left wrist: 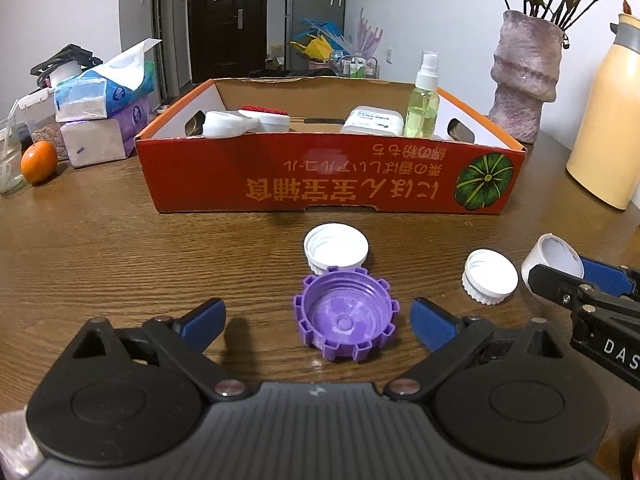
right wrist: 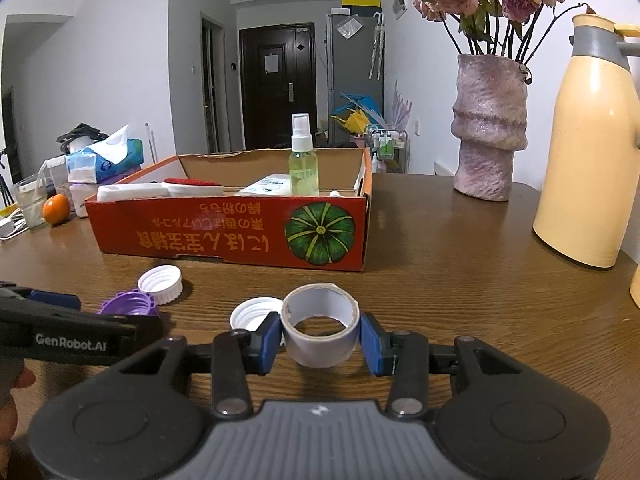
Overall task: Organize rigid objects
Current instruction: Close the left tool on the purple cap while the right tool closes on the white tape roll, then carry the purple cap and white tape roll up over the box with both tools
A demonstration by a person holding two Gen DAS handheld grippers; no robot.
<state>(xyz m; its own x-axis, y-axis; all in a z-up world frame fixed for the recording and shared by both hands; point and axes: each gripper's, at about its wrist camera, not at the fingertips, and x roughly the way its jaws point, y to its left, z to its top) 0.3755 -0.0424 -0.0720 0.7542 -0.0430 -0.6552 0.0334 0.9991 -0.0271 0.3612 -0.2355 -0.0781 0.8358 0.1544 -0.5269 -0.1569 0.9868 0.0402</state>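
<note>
A purple ridged cap [left wrist: 346,322] lies upside down on the wooden table, between the wide-apart blue pads of my left gripper [left wrist: 316,314], which is open and does not touch it. Just behind it sits a white screw cap [left wrist: 336,252], and another white cap [left wrist: 490,282] lies to the right. My right gripper [right wrist: 320,336] is shut on a white tape roll [right wrist: 320,350], its pads pressing both sides; the roll [left wrist: 554,260] also shows at the right edge of the left wrist view. The red cardboard box [left wrist: 320,184] stands beyond the caps and holds several items.
Inside the box [right wrist: 224,236] stand a green spray bottle [right wrist: 304,160] and white containers. A pink vase [right wrist: 488,128] and a yellow thermos [right wrist: 592,152] stand at the right. Tissue packs [left wrist: 104,92], an orange [left wrist: 39,161] and a glass [left wrist: 10,156] are on the left.
</note>
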